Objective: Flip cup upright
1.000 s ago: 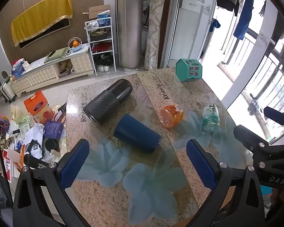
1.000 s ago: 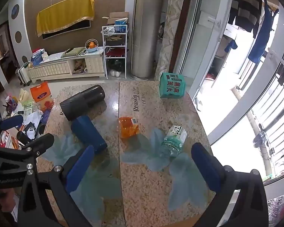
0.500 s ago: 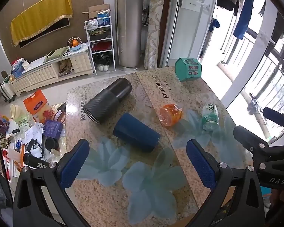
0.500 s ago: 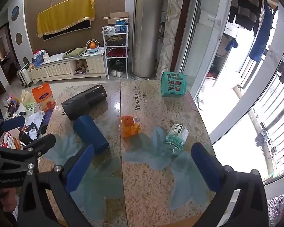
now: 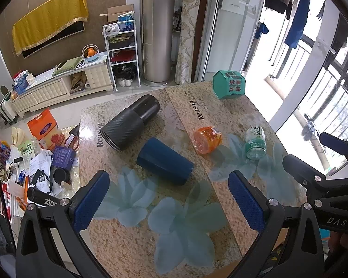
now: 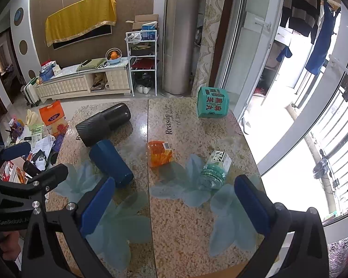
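Note:
A dark blue cup [image 5: 165, 160] lies on its side on the granite table [image 5: 132, 250], and shows in the right wrist view [image 6: 111, 163] too. A larger black cup [image 5: 130, 122] lies on its side behind it, seen also from the right [image 6: 103, 123]. An orange plastic cup [image 5: 207, 139] [image 6: 159, 153] and a green-labelled cup [image 5: 255, 142] [image 6: 214, 169] lie on their sides further right. My left gripper [image 5: 169, 202] is open and empty, above the table just short of the blue cup. My right gripper [image 6: 174, 205] is open and empty, short of the green-labelled cup.
A green box [image 5: 229, 87] [image 6: 212, 105] stands at the table's far right corner. The floor left of the table is littered with bags and papers [image 5: 39, 153]. A glass door and balcony railing [image 6: 336, 120] are to the right.
Both grippers have eased slightly forward over the table. The cups have not moved and both grippers stay open.

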Action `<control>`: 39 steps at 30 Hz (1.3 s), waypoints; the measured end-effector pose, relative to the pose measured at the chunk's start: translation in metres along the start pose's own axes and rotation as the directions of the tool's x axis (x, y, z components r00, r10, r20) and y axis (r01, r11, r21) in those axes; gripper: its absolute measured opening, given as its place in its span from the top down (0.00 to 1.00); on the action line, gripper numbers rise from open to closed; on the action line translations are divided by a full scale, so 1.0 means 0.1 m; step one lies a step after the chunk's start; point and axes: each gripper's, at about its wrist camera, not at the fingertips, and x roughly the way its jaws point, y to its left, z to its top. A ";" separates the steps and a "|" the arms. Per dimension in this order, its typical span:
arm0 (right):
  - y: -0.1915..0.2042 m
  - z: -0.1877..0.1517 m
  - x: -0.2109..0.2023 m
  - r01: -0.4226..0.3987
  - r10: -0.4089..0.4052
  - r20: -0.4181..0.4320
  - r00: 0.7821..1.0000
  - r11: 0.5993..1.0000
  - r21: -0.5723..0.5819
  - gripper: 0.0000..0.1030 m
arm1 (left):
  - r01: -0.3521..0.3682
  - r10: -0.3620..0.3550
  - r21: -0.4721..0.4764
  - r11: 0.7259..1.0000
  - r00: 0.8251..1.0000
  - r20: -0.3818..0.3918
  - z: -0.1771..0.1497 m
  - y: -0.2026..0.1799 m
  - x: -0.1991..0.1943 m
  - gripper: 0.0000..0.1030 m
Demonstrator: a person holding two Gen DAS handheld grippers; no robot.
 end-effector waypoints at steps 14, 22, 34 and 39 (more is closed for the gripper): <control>0.00 -0.01 -0.01 0.000 0.000 0.000 1.000 1.000 0.001 0.00 | 0.007 -0.007 0.000 1.000 1.000 0.001 0.00 -0.01 -0.04 0.00; 0.01 -0.01 0.01 0.002 -0.002 -0.012 1.000 1.000 -0.012 0.00 | 0.010 -0.010 -0.008 1.000 1.000 -0.006 0.00 0.00 -0.03 0.00; 0.04 0.31 0.20 -0.047 0.045 -0.020 0.999 0.992 -0.118 0.00 | -0.022 0.019 -0.097 0.995 0.999 -0.034 0.01 0.23 0.06 0.00; 0.12 0.72 0.24 -0.231 0.259 0.088 0.962 0.941 -0.250 0.00 | -0.031 0.023 -0.171 0.985 0.999 -0.047 -0.04 0.40 0.11 0.00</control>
